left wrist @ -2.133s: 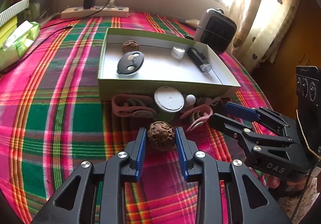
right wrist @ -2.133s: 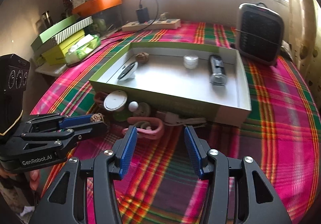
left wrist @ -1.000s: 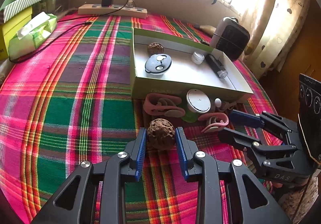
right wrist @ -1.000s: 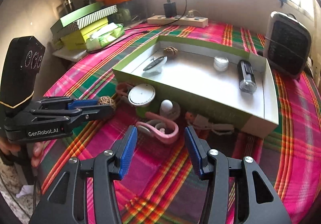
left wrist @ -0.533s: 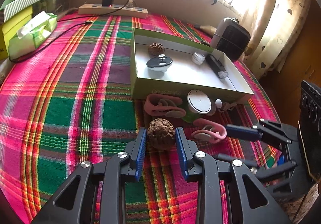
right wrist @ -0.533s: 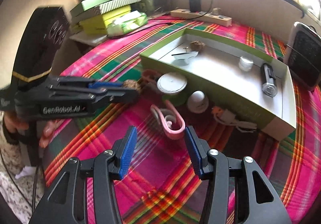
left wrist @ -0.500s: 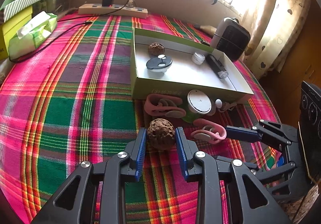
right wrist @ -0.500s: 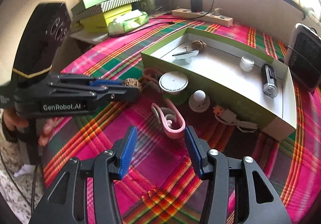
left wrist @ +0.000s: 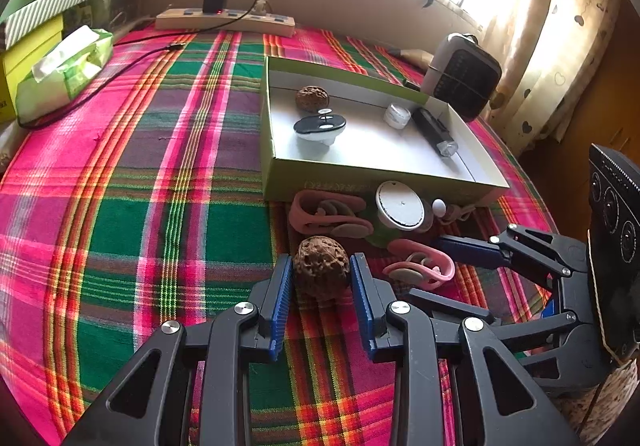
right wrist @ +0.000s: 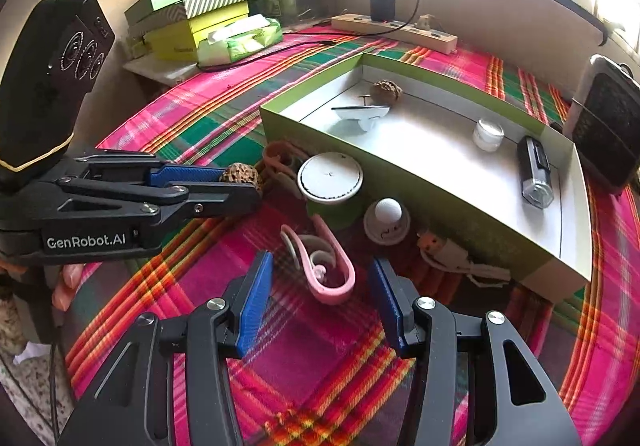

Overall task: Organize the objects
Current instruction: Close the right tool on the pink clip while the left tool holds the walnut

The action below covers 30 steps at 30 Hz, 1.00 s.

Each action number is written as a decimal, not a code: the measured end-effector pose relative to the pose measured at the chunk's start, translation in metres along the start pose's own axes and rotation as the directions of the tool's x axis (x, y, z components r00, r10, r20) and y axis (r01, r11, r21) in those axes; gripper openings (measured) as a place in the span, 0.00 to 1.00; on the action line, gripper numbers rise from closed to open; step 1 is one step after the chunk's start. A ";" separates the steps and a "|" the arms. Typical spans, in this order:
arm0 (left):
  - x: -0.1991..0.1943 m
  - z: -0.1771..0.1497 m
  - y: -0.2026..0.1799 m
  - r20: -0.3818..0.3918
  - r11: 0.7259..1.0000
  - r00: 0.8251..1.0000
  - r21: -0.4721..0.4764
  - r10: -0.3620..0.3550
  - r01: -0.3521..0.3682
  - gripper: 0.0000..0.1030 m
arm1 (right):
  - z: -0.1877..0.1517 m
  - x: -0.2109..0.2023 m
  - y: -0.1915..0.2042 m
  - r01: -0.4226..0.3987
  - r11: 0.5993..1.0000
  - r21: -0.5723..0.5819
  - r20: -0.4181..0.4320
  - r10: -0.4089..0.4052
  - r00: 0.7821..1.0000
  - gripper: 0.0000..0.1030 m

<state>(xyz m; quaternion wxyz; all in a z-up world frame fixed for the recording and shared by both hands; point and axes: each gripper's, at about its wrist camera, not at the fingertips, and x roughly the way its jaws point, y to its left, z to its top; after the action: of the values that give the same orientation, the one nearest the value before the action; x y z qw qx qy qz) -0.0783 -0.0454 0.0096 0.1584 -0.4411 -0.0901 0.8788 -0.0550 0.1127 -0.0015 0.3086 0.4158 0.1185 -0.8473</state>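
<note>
Two grippers work before the green box [left wrist: 280, 174]: the left gripper [left wrist: 322, 282] has its jaws clamped on a walnut [left wrist: 320, 272] for boxing, while the right gripper [right wrist: 320, 302] straddles a pink clip [right wrist: 324, 266] on the surface, jaws wide.

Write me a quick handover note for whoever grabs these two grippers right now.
Left gripper: shut on a walnut, just off the plaid cloth.
Right gripper: open, holding nothing, a pink ear-hook earpiece lying on the cloth between its jaws.
Done: green box already holds another walnut, a black-topped case, a small white jar and a black flashlight.
Left: held walnut, both pink earpieces, the white round lid, the small white knob piece and cable in front of the box.
</note>
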 end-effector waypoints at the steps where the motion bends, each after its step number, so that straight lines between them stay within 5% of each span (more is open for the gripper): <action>1: 0.000 0.001 0.000 0.000 1.000 1.000 0.003 0.004 -0.004 0.27 | 0.000 0.000 0.000 0.003 1.000 -0.002 -0.001 -0.003 1.000 0.49; 12: 0.003 0.004 -0.001 0.005 1.000 1.000 0.010 0.019 -0.019 0.27 | 0.002 0.003 0.004 0.034 0.999 -0.031 -0.006 -0.034 0.999 0.49; 23: 0.003 0.005 -0.002 0.009 1.000 1.000 0.011 0.024 -0.024 0.27 | 0.002 0.002 0.010 0.021 0.998 -0.062 0.001 -0.021 1.000 0.25; 30: 0.003 0.005 -0.001 0.010 1.000 1.000 0.011 0.024 -0.025 0.26 | 0.002 0.001 0.013 0.026 0.997 -0.071 0.002 -0.026 1.000 0.24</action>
<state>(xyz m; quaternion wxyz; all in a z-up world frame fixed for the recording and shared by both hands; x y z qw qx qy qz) -0.0837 -0.0430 0.0101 0.1497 -0.4370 -0.0805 0.8833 -0.0487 0.1014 -0.0008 0.3122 0.4024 0.1540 -0.8467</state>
